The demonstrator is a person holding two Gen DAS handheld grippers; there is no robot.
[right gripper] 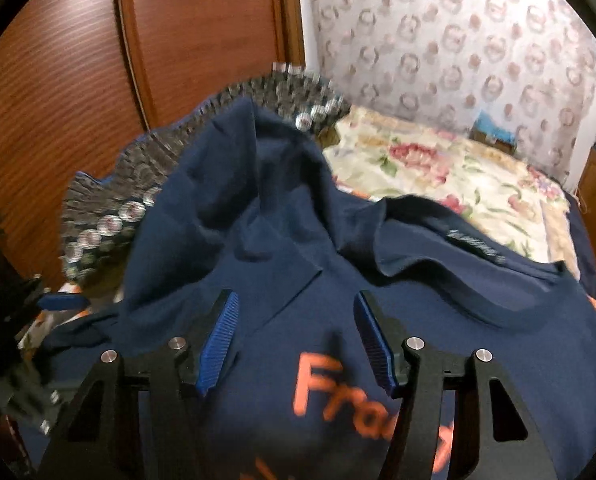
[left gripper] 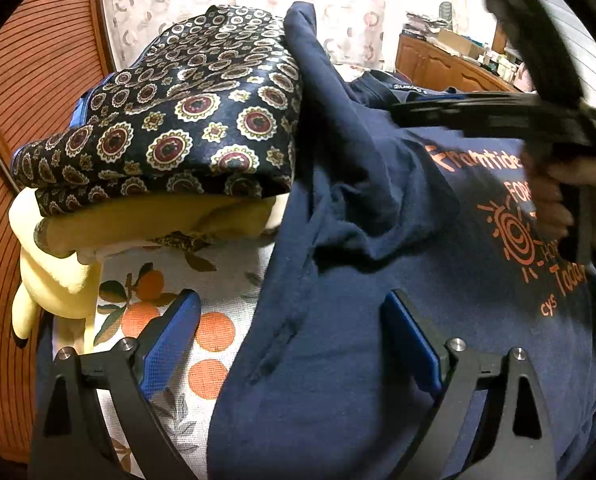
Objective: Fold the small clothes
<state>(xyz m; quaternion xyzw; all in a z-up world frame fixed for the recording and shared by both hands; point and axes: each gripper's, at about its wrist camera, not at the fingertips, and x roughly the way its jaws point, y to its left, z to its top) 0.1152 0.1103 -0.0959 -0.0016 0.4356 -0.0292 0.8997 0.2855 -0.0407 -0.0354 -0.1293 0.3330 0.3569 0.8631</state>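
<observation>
A navy T-shirt (left gripper: pixel 337 360) with orange print lies spread on the bed, its left sleeve bunched up against a stack of clothes. My left gripper (left gripper: pixel 294 340) is open and empty, low over the shirt's left edge. The shirt fills the right wrist view (right gripper: pixel 282 240), its collar to the right. My right gripper (right gripper: pixel 296 340) is open and empty just above the chest print. The right gripper also shows in the left wrist view (left gripper: pixel 457 114), held by a hand over the shirt.
A folded stack sits left of the shirt: a navy medallion-patterned cloth (left gripper: pixel 170 120) on top of a pale yellow garment (left gripper: pixel 58 264). An orange-print sheet (left gripper: pixel 202 328) covers the bed. A floral bedspread (right gripper: pixel 437 172) lies beyond. A wooden wardrobe (right gripper: pixel 158 40) stands at left.
</observation>
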